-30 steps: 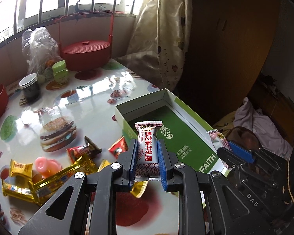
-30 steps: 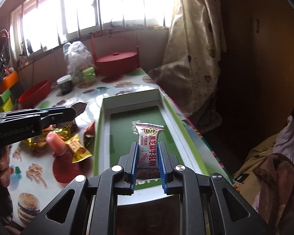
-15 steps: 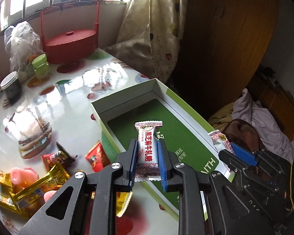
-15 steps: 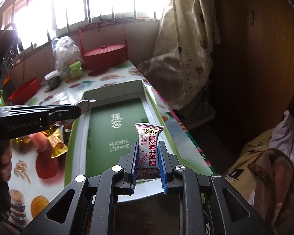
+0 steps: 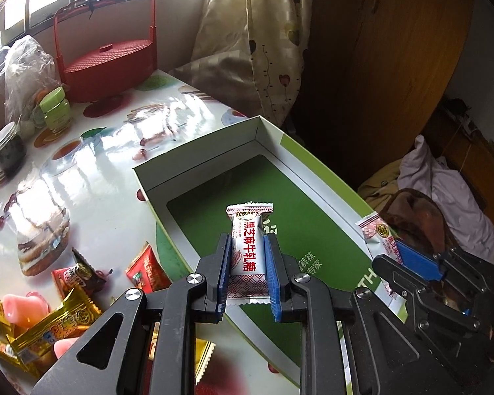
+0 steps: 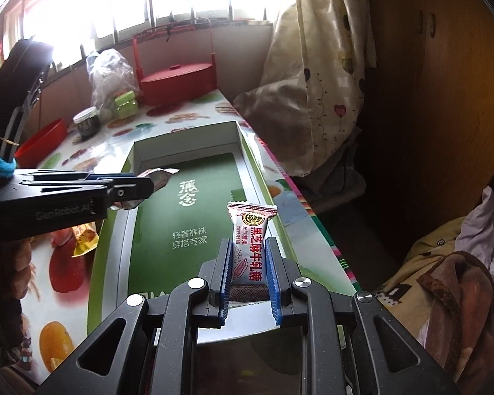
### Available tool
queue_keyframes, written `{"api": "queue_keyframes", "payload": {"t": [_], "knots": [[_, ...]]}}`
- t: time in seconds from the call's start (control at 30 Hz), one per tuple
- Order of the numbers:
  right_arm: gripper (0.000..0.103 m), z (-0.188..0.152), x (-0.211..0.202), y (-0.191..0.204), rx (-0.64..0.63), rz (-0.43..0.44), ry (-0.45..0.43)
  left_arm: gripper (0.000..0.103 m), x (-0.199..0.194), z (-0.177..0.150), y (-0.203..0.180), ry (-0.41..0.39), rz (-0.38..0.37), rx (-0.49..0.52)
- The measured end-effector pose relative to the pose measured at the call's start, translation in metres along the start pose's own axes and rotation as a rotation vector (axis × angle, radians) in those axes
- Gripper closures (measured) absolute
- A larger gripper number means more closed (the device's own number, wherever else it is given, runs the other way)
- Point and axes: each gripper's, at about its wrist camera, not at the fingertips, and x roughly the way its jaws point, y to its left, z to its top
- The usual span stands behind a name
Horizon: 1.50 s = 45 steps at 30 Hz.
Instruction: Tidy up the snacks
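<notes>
White red-lettered candy (image 5: 248, 253) upright, serrated ends; green-floored box (image 5: 210, 204).

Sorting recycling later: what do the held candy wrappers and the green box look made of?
Candy wrappers: glossy plastic film, judging by sheen and crimped zigzag ends. Green box: likely printed cardboard, with thin folded white walls and a matte inside.

White candy wrapper (image 5: 249, 247) with red lettering and a maroon lattice band, between blue-padded black fingers (image 5: 223, 270), green-floored, white-walled box (image 5: 214, 151) beyond, glossy white worktop (image 5: 115, 151) printed with fruit and burgers, gold and red wrappers (image 5: 59, 322) to the left, red lidded basket (image 5: 110, 62) far beyond, cream curtain (image 5: 263, 33) with dark hearts
</notes>
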Motion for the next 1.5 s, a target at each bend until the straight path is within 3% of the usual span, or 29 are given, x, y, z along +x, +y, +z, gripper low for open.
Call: {"api": "queue_keyframes", "payload": {"t": [1.03, 1.27, 1.5], "knots": [[0.084, -0.004, 0.017, 0.002, -0.023, 0.026, 0.055, 0.082, 0.019, -0.001, -0.006, 0.037, 0.003, 0.015], [0.076, -0.004, 0.017, 0.001, -0.022, 0.029, 0.048, 0.082, 0.018, -0.002, -0.007, 0.041, 0.01, 0.019], [0.067, -0.006, 0.013, -0.001, -0.005, 0.033, 0.031, 0.075, 0.016, -0.004, -0.009, 0.04, 0.003, 0.02]]}}
